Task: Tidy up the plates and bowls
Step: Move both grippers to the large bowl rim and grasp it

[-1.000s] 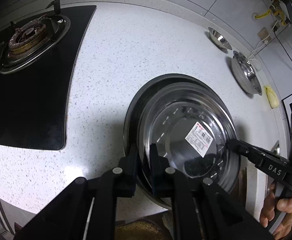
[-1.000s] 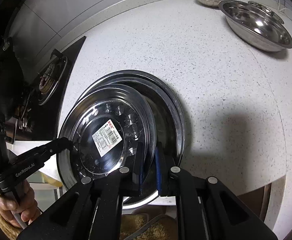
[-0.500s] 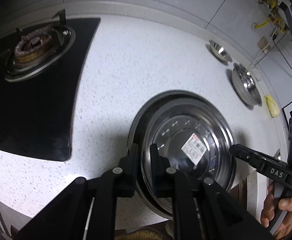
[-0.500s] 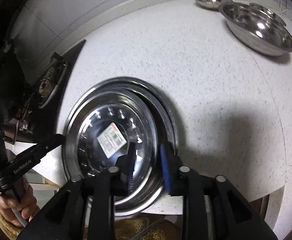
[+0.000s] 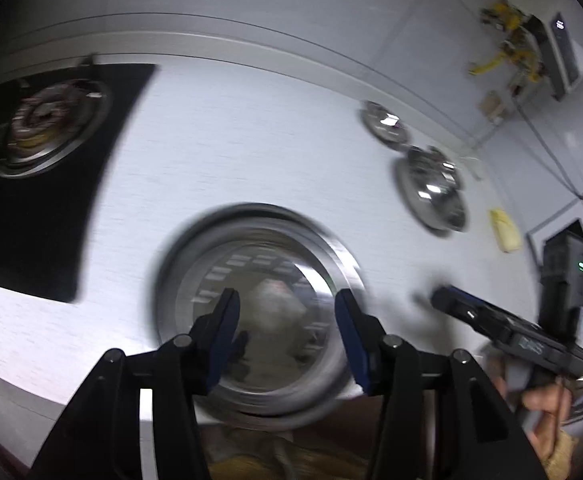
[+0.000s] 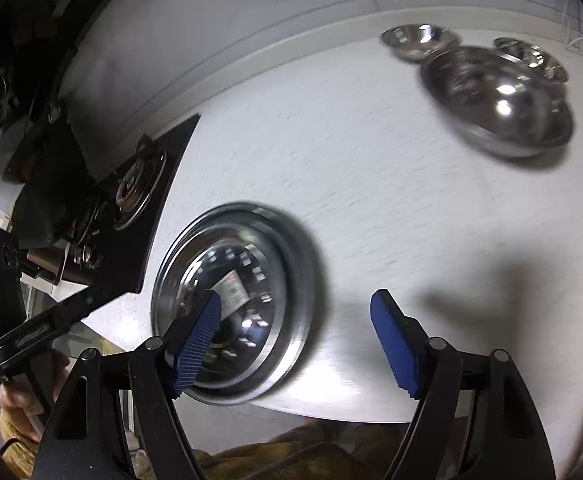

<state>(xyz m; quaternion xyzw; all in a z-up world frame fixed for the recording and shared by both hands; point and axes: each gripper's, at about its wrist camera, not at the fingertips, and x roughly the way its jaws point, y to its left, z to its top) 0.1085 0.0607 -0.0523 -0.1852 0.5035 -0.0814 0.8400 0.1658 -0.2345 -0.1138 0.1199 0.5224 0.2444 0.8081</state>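
A stack of steel plates [image 5: 259, 312] lies on the white counter near its front edge; the top plate carries a paper label [image 6: 233, 294]. It also shows in the right wrist view [image 6: 283, 280]. My left gripper [image 5: 287, 336] is open and empty above the stack's near side. My right gripper [image 6: 295, 344] is open and empty, above the stack's right rim. A large steel bowl [image 6: 499, 108] and two small steel bowls [image 6: 417, 40] sit at the far right. The large bowl [image 5: 431, 192] and a small bowl [image 5: 385, 122] show in the left wrist view too.
A black gas hob [image 5: 35, 160] with a burner lies at the left. A yellow sponge [image 5: 505, 230] lies by the wall at the right. The counter's front edge runs just under both grippers. Both views are motion-blurred.
Both grippers have let go of the top plate and opened wide. The plate now lies flat in the stack. Both grippers have pulled back and up.
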